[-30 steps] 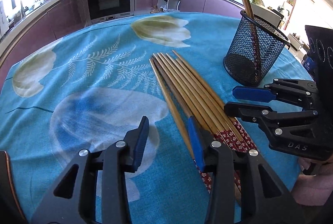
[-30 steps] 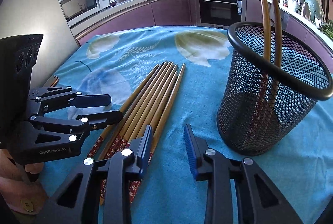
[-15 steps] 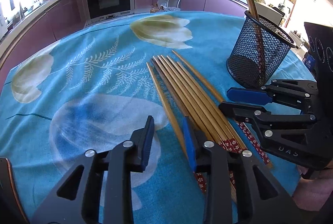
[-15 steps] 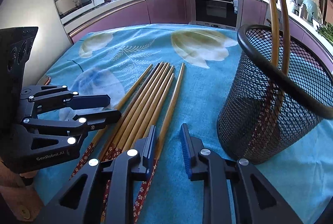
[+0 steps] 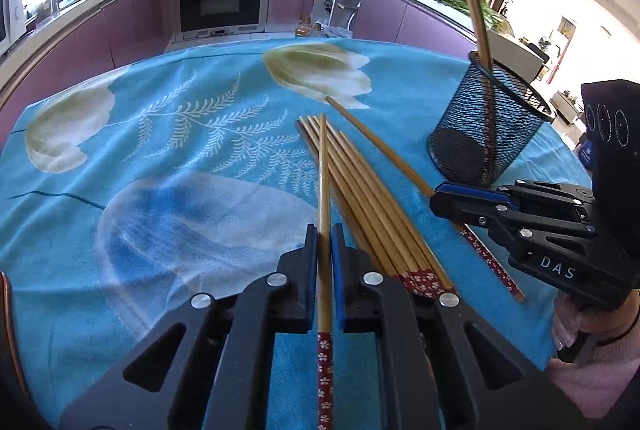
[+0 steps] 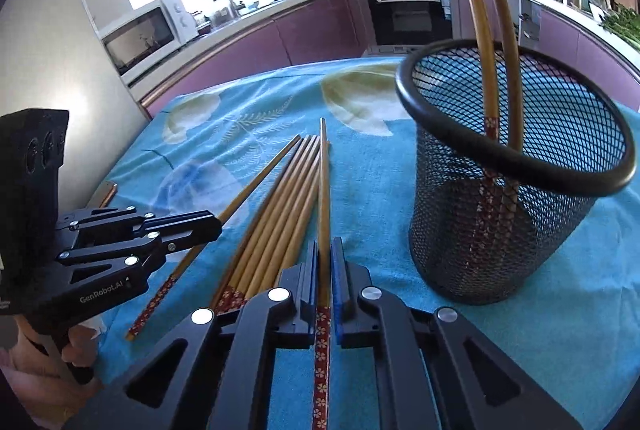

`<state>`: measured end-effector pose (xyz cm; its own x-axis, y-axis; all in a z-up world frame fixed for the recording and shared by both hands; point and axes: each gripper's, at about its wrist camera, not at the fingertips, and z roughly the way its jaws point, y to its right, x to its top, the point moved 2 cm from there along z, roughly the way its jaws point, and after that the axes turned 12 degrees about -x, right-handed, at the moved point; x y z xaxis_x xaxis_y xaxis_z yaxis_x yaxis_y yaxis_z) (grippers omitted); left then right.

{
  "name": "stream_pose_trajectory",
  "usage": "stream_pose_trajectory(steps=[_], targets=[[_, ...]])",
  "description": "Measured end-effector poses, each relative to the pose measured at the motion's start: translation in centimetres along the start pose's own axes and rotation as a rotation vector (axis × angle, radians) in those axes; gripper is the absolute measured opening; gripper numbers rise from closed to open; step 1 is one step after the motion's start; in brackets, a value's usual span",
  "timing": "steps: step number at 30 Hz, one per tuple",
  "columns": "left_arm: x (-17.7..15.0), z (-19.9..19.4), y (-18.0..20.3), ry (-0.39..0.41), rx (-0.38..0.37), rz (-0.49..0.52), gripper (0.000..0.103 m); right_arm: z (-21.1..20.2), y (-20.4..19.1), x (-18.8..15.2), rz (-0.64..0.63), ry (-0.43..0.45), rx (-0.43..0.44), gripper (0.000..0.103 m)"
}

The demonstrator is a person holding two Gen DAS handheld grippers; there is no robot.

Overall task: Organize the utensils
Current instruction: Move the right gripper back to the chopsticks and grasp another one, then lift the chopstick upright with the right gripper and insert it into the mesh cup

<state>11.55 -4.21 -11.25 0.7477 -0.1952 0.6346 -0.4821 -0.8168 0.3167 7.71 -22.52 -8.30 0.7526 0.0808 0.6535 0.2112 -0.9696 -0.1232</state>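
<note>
Both my jaws were spread half second ago; now each pinches one chopstick.

Left gripper (image 5: 325,246): jaws pressed on left chopstick (image 5: 324,190), lifted, crossing bundle (image 5: 360,198) on blue tablecloth (image 5: 160,158).

Right gripper (image 6: 325,258): pinching right chopstick (image 6: 323,198), just left of mesh holder (image 6: 516,166).

Holder already has two chopsticks (image 6: 486,78).

Judgement: grasp done, next carry into holder.

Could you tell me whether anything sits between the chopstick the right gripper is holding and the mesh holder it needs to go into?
Nothing visible does. The right gripper is shut on one chopstick, and only bare tablecloth lies between it and the mesh holder. The holder's mouth is open, with two chopsticks already leaning inside.
</note>
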Motion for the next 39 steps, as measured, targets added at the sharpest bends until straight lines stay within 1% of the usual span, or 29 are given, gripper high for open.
stream_pose_trajectory(steps=[5, 9, 13, 14, 16, 20, 21, 22, 23, 26, 29, 32, 39], targets=[[-0.6, 0.4, 0.3, -0.041, -0.030, 0.023, 0.008, -0.2, -1.0, -0.4, -0.075, -0.027, 0.015, 0.006], [-0.9, 0.7, 0.5, -0.061, -0.029, 0.052, 0.008, 0.2, -1.4, -0.5, -0.125, -0.053, -0.020, 0.006], [-0.8, 1.3, 0.3, -0.088, -0.031, 0.068, 0.009, 0.7, -1.6, -0.6, -0.137, -0.065, -0.045, 0.008], [-0.7, 1.4, 0.3, -0.089, -0.031, 0.074, 0.009, 0.8, -1.7, -0.5, -0.141, -0.065, -0.046, 0.011], [-0.5, 1.6, 0.2, -0.098, -0.040, 0.081, 0.011, 1.1, -1.6, -0.3, -0.147, -0.061, -0.055, 0.013], [0.1, 2.0, 0.1, -0.106, -0.044, 0.089, 0.011, 1.8, -1.5, 0.3, -0.135, -0.057, -0.055, 0.013], [0.2, 2.1, 0.0, -0.106, -0.043, 0.084, 0.010, 1.9, -1.5, 0.4, -0.137, -0.054, -0.056, 0.011], [0.2, 2.2, 0.0, -0.106, -0.041, 0.079, 0.010, 1.8, -1.5, 0.4, -0.137, -0.051, -0.053, 0.007], [0.3, 2.2, 0.0, -0.106, -0.037, 0.076, 0.009, 1.7, -1.5, 0.4, -0.137, -0.049, -0.050, 0.007], [0.4, 1.8, 0.0, -0.092, -0.039, 0.064, 0.008, 1.2, -1.3, 0.5, -0.128, -0.032, -0.044, 0.006], [0.5, 0.8, 0.4, -0.070, -0.056, 0.062, 0.008, -0.1, -0.8, 0.7, -0.109, 0.001, -0.019, 0.006], [1.1, -0.6, 1.1, -0.036, -0.075, 0.075, 0.008, -2.1, -0.4, 1.1, -0.103, 0.051, 0.001, 0.006], [3.1, -4.8, 3.4, 0.073, -0.149, 0.116, 0.007, -6.5, 1.3, 2.0, -0.062, 0.161, 0.018, 0.006]])
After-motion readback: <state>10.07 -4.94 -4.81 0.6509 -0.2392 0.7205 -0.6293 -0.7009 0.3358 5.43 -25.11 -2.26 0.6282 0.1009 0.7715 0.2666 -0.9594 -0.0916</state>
